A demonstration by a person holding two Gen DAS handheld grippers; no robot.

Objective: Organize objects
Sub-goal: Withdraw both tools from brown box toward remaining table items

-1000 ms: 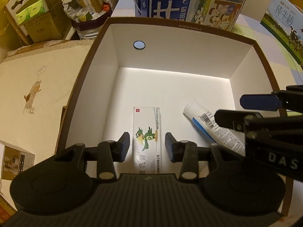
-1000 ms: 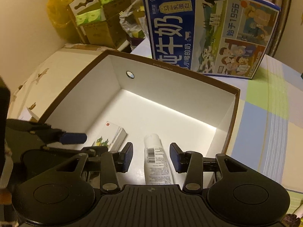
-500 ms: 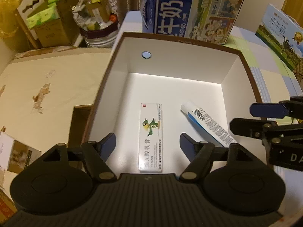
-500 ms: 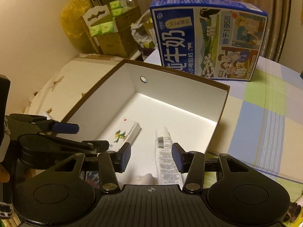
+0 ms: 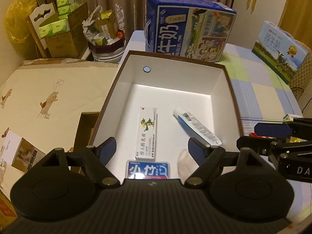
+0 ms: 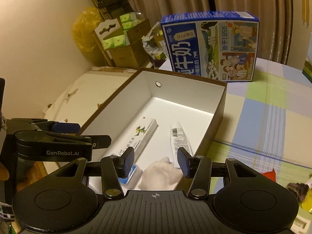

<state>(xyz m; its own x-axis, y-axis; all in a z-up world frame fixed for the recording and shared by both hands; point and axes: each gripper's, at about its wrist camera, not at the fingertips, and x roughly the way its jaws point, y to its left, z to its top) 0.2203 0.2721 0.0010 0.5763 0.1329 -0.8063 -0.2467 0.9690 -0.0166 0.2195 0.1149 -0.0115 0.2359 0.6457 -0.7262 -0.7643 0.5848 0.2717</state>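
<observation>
Cluttered room, checked tablecloth [image 6: 273,117], big milk carton [image 5: 187,33] parked behind my open storage box [image 5: 224,89] so it stayed out of the way. The ointment carton [image 5: 146,132] and tube [image 5: 197,125] lay flat inside, apart, easy to spot. My left gripper [image 5: 152,146] and right gripper [image 6: 156,160] hung spread wide over the box, holding nothing.

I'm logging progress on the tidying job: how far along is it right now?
Done: the carton with the green bird, the tube, a blue packet and a pale bundle lie in the open box. In hand: nothing; left tongs and right tongs are open above it. Left: a few small things on the tablecloth, right of the box.
</observation>
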